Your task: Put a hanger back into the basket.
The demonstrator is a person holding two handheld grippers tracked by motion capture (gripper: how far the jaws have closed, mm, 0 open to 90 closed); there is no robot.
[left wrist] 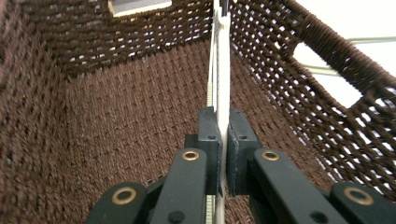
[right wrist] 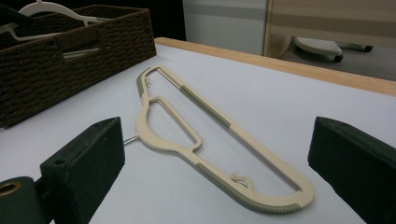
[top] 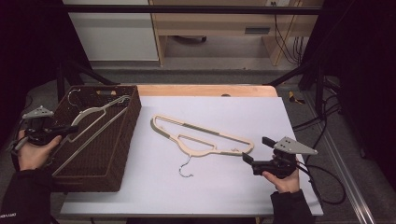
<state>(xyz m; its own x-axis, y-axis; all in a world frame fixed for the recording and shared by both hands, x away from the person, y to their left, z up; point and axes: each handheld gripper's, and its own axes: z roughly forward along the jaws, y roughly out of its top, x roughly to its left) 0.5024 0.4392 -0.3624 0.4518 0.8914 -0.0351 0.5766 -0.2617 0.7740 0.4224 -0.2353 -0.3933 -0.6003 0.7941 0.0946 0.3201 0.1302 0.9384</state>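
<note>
A white hanger (top: pixel 100 112) slants into the brown woven basket (top: pixel 128 140) at the table's left. My left gripper (top: pixel 71 129) is shut on its lower arm at the basket's left rim. In the left gripper view the hanger (left wrist: pixel 223 70) stands edge-on, pinched between the pads of my left gripper (left wrist: pixel 222 135), with the basket's floor (left wrist: pixel 116 116) beyond. A beige hanger (top: pixel 205 135) with a metal hook (top: pixel 186 169) lies flat on the white surface. My right gripper (top: pixel 258 150) is open just off its right end. In the right gripper view this hanger (right wrist: pixel 163 140) lies ahead of my right gripper (right wrist: pixel 217 140).
The white sheet (top: pixel 224 186) covers a wooden table whose bare strip (top: pixel 205 90) shows at the back. Cables (top: pixel 322 135) trail off the right side. A pale cabinet (top: pixel 112 32) and wooden furniture (top: pixel 215 23) stand on the floor beyond.
</note>
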